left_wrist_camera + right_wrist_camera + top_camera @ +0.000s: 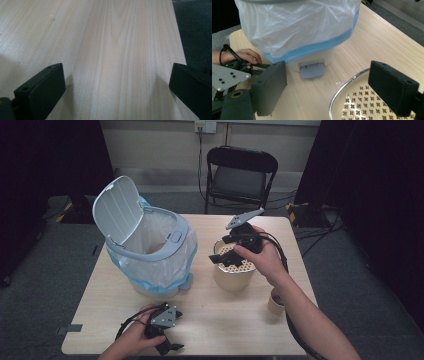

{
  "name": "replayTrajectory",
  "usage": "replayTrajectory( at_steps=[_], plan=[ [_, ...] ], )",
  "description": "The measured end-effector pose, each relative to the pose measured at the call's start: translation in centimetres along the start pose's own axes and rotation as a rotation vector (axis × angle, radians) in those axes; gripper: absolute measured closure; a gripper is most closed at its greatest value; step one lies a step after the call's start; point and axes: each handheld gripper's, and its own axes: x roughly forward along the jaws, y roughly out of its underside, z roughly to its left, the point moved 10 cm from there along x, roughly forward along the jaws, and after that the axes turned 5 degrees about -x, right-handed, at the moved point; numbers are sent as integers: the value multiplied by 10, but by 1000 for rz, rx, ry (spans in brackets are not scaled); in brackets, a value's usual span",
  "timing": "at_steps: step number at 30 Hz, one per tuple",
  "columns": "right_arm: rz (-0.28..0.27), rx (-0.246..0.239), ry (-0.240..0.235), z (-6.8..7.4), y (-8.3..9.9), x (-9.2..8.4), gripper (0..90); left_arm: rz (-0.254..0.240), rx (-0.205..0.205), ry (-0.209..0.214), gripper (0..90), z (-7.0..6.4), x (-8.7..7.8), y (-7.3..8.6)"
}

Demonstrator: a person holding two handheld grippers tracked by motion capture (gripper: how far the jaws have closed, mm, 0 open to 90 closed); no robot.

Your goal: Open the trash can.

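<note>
Right gripper [226,256] over perforated lid [364,105] of beige canister [233,276], table centre-right; jaws wide, nothing between, likely lined up to grab lid rim. Left gripper [167,347] parked at 7 o'clock on table [120,50], jaws wide, empty. Bin [150,245] at 10 o'clock, lid up, ready to receive.

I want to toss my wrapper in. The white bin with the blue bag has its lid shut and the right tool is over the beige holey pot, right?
Not quite: the lid is flipped up, so the white bin stands open, as the high view shows. The right tool is indeed over the beige holey pot.
</note>
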Motion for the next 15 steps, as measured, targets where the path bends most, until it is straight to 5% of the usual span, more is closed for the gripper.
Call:
replayTrajectory(
  at_steps=[15],
  plan=[
    [0, 34, 21, -7, 35, -15, 148, -8, 8, -5, 0, 1, 1, 0]
  ],
)
